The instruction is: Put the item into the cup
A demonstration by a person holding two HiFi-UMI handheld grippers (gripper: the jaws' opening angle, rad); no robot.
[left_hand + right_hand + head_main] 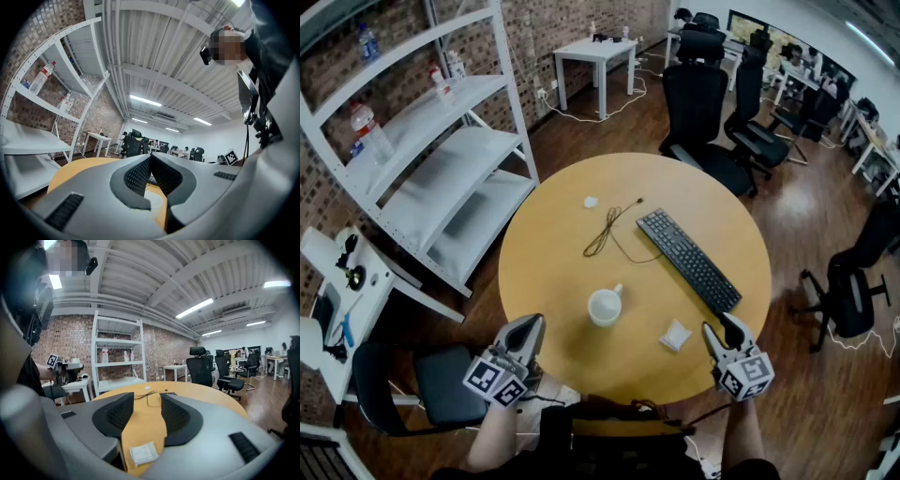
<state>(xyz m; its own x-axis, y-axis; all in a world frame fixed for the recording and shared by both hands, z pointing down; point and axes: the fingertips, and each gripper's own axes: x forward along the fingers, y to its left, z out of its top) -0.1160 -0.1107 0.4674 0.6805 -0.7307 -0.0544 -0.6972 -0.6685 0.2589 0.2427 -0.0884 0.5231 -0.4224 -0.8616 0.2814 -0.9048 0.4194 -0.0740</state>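
A white cup point(605, 307) stands near the front of the round wooden table point(553, 253). A small flat white packet point(676, 336) lies to its right on the table. My right gripper point(723, 330) hovers at the table's front right edge, just right of the packet, and is open and empty. In the right gripper view the packet point(143, 453) lies on the table low between the spread jaws of my right gripper point(147, 397), untouched. My left gripper point(532, 328) is at the front left edge, left of the cup. Its fingertips point(150, 157) meet with nothing between them.
A black keyboard point(687, 260) lies at the table's right, a thin dark cable point(609, 228) and a small white scrap point(591, 202) further back. White shelving point(441, 150) stands to the left, black office chairs point(703, 112) behind. A dark seat point(441, 384) sits below the left gripper.
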